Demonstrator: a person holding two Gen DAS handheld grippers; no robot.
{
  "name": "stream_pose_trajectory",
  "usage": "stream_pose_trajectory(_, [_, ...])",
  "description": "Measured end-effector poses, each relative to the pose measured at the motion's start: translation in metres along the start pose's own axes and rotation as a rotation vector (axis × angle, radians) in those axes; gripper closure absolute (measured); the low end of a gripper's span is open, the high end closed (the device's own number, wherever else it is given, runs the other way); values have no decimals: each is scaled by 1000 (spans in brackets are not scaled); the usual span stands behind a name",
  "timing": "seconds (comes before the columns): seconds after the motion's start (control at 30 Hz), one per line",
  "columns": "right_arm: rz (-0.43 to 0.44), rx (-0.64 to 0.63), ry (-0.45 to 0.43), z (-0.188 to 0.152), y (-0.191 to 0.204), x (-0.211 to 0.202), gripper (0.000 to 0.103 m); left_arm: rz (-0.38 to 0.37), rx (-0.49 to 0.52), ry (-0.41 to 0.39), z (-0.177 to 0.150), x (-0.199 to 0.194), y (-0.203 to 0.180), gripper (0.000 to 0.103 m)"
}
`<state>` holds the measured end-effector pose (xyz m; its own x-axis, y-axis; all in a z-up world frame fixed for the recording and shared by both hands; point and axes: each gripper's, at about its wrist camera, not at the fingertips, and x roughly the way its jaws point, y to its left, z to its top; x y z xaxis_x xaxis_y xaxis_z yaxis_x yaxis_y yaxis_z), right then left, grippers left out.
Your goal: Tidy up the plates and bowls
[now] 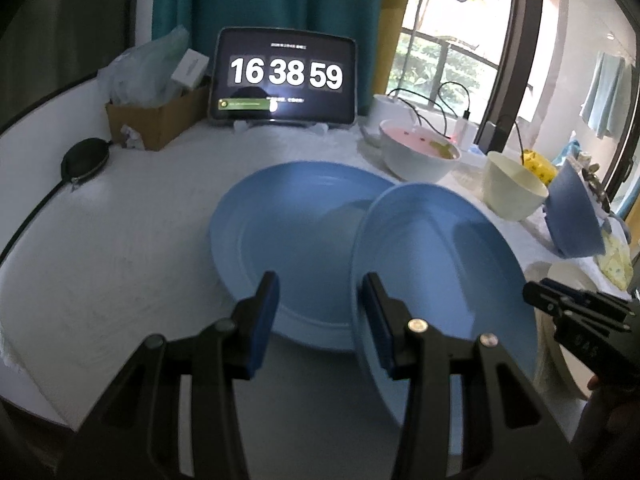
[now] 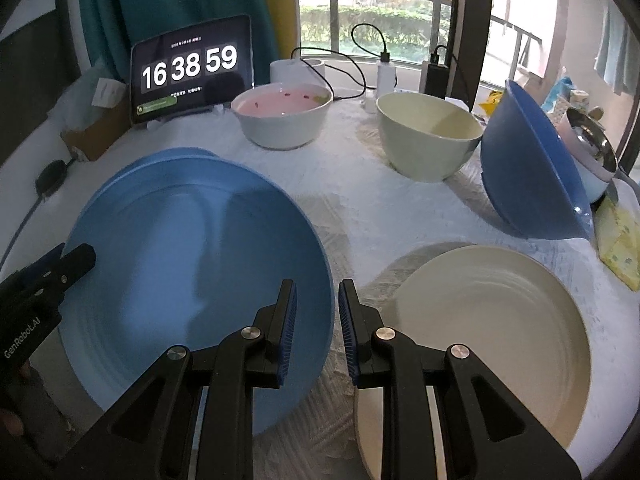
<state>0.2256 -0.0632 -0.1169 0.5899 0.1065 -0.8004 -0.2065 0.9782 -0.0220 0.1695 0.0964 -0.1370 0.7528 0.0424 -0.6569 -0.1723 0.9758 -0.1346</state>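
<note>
Blue and tilted, the upper plate hangs off the desk between both claws, nearest of all. Its hollow face is turned up and toward the holder. From the left wrist it reads as a long oval running near to far.

The left claw straddles its left rim, which stands close to the right-hand finger. A wide gap shows on the other side. The right claw straddles the opposite rim in a narrower gap. I cannot tell in either view whether the pads actually press on the plate.

Each camera catches the other tool at the plate's far edge: the right claw from the left wrist, the left claw from the right wrist.

Under the raised plate a second blue plate lies flat. The left wrist shows most of it; the right wrist shows only a sliver past the upper rim.

A cream plate lies flat to the right. It is broad in the right view and barely an edge in the left.

Farther back stand a white bowl with a pink inside and an upright cream bowl. A blue bowl is tipped on its side, mouth facing right.

Farthest, a tablet shows a clock.
</note>
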Motion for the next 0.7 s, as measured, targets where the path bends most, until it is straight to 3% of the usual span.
stream_pose_trajectory(0.37, [-65,-52,36,-2,9,15,80,11,59,-34,-3,1,-5,58])
stream_pose_trajectory(0.5, [-79,-70,37,-3,12,16,80,-16,87,-16,-7,2,-9,59])
stream_pose_trajectory(0.63, [-78,-96,20,-6,17,12,91,-40,124,-9,-12,1,-17,64])
stream_pose_trajectory(0.7, [-77,-107,13,-6,20,10,91,-38,125,-13,-12,-1,-18,66])
